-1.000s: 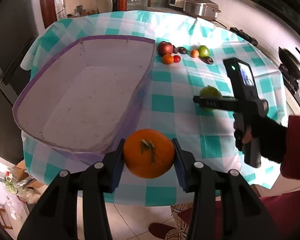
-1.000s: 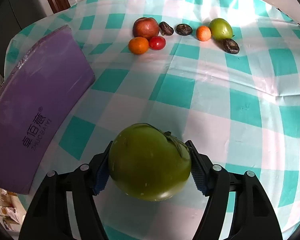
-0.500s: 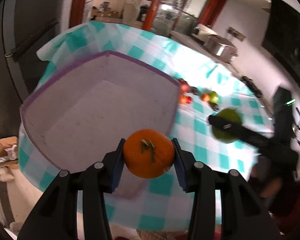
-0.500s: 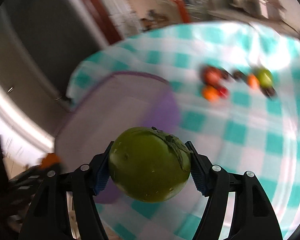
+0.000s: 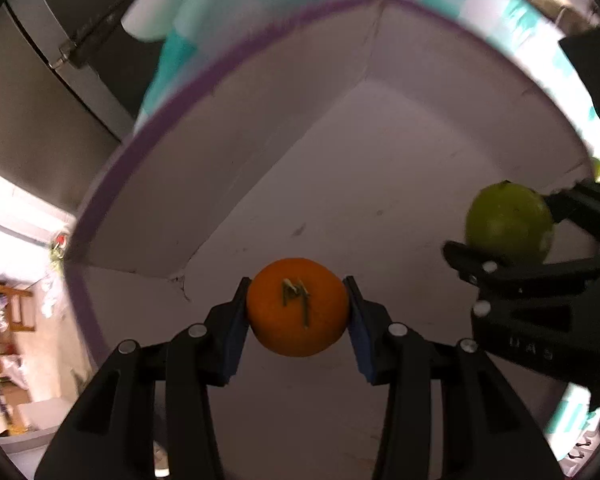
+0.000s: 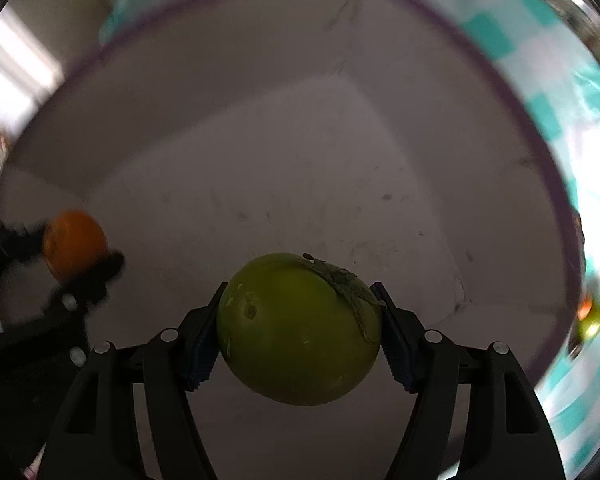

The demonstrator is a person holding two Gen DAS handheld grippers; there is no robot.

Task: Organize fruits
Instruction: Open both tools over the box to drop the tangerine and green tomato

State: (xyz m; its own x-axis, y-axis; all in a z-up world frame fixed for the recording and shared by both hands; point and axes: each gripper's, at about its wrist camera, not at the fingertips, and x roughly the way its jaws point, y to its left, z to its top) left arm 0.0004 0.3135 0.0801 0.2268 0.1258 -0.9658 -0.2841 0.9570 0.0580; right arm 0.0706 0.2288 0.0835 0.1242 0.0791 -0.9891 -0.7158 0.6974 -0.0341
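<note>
Over the box, nearest its front wall, the left gripper had its fingers clamped on an orange, stalk end facing up at the camera. A second before, that orange had hung short of the box, over the checked tablecloth; now the pale floor of the box lay straight beneath it. Just to the right, also above the box floor, the right gripper was clamped on a green tomato, leafy cap turned to the side. It too had been out over the cloth a second earlier, well away from the box, and had swung across to join the other. Neither fruit touched the floor of the box; both looked to be held in the air inside its purple rim. The box itself appeared empty. Beyond the far right corner of the box, more fruit waited on the cloth, blurred. With both pieces over the box, the carry seemed finished, and lowering and letting go was probably the next call.
</note>
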